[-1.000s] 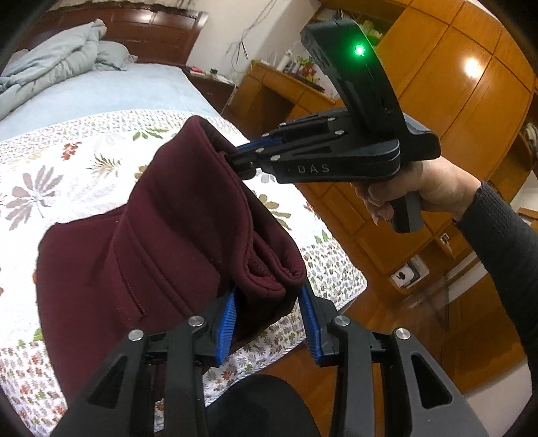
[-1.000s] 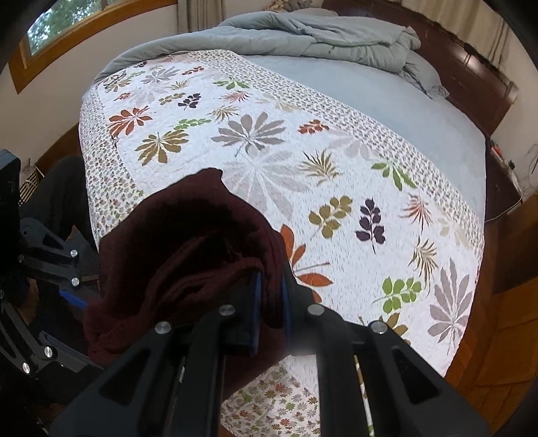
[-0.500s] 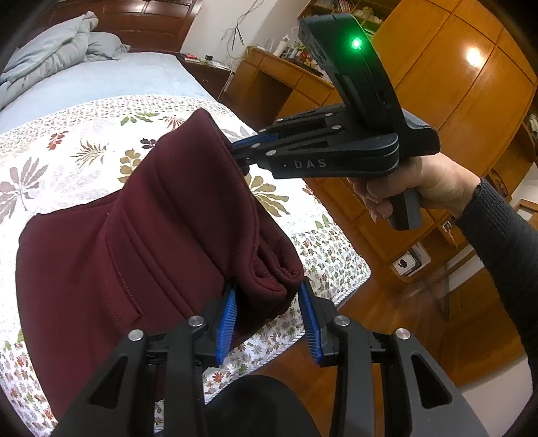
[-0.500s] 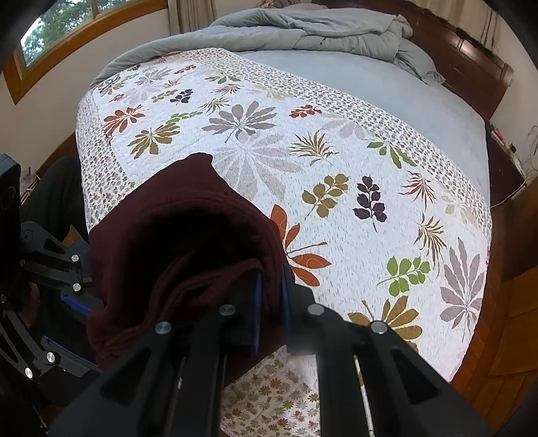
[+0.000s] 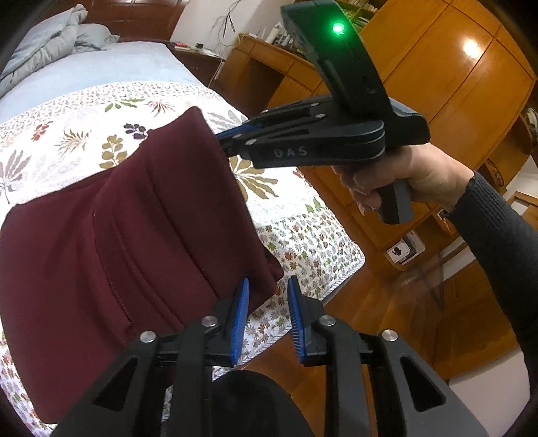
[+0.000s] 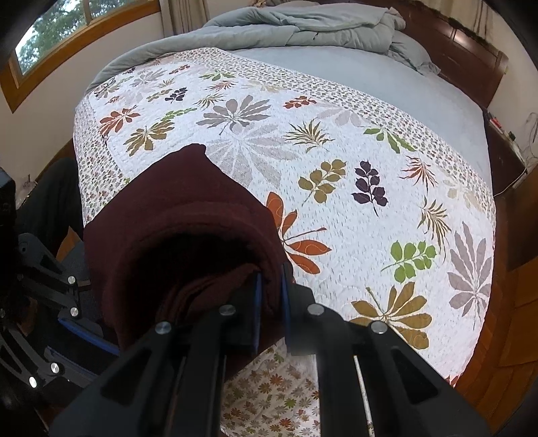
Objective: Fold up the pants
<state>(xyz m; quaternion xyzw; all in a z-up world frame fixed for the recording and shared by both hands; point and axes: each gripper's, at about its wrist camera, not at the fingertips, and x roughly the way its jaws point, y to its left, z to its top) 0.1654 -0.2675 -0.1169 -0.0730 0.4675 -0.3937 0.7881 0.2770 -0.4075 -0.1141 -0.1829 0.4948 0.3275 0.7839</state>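
Observation:
Dark maroon pants (image 5: 117, 235) lie partly on the floral quilt (image 5: 67, 134), their near edge lifted off the bed. My left gripper (image 5: 267, 295) holds one corner of that edge; the cloth lies against the left pad and a gap shows by the right pad. My right gripper (image 6: 269, 285) is shut on the other corner of the pants (image 6: 185, 218). In the left wrist view the right gripper (image 5: 222, 137) pinches the far corner at upper middle. The left gripper's fingers (image 6: 67, 322) show at the left edge of the right wrist view.
The bed has a floral quilt (image 6: 336, 168), a grey sheet and a rumpled grey duvet (image 6: 302, 30) at the headboard. Wooden cabinets (image 5: 454, 84) and wood floor lie right of the bed. A window (image 6: 67, 30) is on the far wall.
Both grippers moved along the bed with the lifted edge. The bunched fold has pulled flatter and tauter between them. The cloth now fills less of my left jaws.

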